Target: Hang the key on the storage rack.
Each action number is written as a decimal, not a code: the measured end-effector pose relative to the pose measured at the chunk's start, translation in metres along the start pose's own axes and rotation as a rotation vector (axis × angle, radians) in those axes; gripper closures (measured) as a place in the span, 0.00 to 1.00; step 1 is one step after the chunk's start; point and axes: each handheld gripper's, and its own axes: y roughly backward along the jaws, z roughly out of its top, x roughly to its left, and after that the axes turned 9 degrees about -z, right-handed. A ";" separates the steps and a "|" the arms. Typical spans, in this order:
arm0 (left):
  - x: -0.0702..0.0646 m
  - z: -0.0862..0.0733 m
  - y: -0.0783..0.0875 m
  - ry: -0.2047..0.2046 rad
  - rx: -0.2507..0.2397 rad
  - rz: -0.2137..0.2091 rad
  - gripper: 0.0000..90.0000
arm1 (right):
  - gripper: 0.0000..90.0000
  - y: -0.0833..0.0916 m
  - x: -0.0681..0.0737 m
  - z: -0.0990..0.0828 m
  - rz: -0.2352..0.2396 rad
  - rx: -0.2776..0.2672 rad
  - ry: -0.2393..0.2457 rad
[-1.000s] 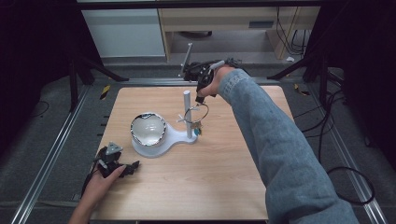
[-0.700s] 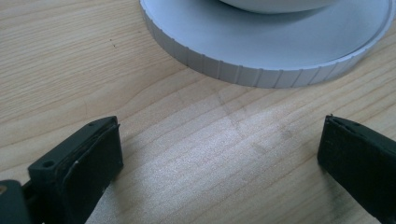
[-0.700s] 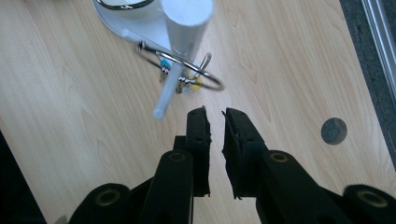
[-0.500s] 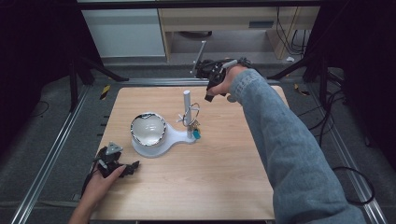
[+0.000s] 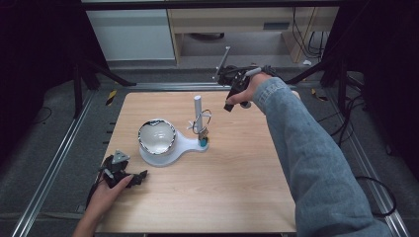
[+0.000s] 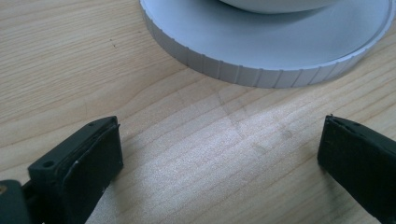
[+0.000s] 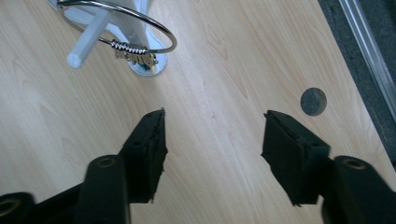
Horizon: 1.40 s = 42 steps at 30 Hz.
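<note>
Bangle [image 7: 140,28] hangs on the white stand [image 5: 173,143]; right hand-held gripper [image 7: 212,140] has just opened (nothing between); back off slowly; left hand-held gripper [image 6: 219,158] apart too.

white base [image 6: 261,51] cut off by top edge; stand [image 7: 135,51] likewise.

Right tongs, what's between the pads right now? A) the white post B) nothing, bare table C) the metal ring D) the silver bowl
B: in the right gripper view the right tongs stand apart over bare wooden table, having just been opening, with the metal ring and the white post off ahead of them.
</note>
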 end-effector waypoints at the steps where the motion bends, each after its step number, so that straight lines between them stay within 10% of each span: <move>1: 0.000 0.000 0.000 0.000 0.002 0.001 0.00 | 0.39 -0.001 0.000 -0.001 -0.006 -0.004 -0.006; 14: 0.000 0.000 0.000 0.000 0.002 0.000 0.00 | 0.09 -0.011 -0.004 -0.024 -0.059 -0.043 -0.027; 27: 0.000 0.000 0.000 0.000 0.002 0.001 0.00 | 0.07 -0.020 -0.007 -0.056 -0.059 -0.071 -0.066; 42: 0.000 0.000 0.000 0.002 -0.001 0.002 0.00 | 0.15 -0.018 -0.016 -0.091 -0.179 -0.149 -0.148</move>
